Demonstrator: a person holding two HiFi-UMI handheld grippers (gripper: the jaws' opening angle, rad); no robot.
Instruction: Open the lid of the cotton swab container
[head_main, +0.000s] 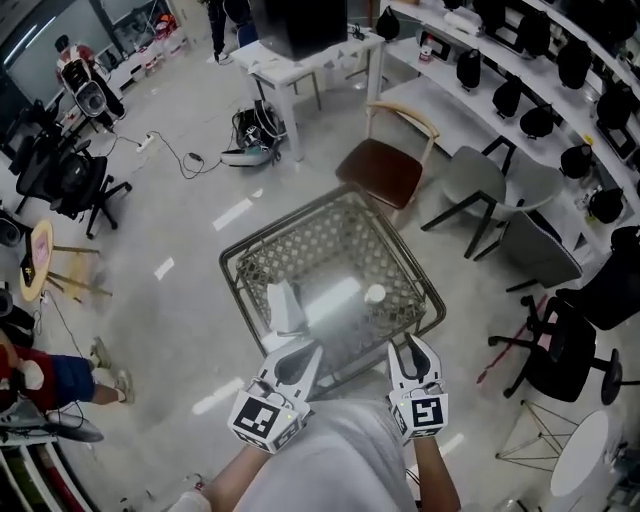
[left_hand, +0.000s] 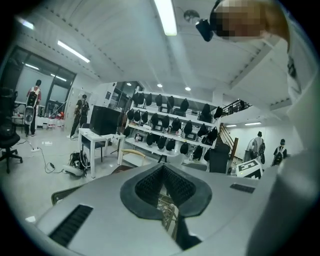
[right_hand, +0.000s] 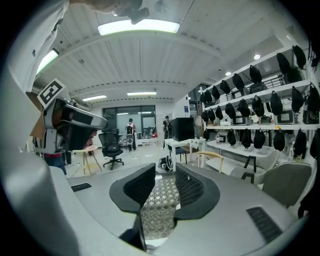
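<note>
Both grippers at the near edge of the table, container untouched

Glare on the glass-topped lattice metal table (head_main: 330, 240) washes out the upright whitish cotton swab container (head_main: 285, 305), at 12 o'clock from my left gripper (head_main: 302, 348) (left_hand: 163, 172); I cannot make out its lid. The left gripper's jaws are pressed together and empty. The jaws of my right gripper (head_main: 408, 346) (right_hand: 165, 170) stand partly spread and empty. The marker cubes (head_main: 262, 418) carry only square black-and-white patterns.

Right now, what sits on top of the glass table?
White box and small round white container on the table; left claw and right claw cover its near edge.
</note>
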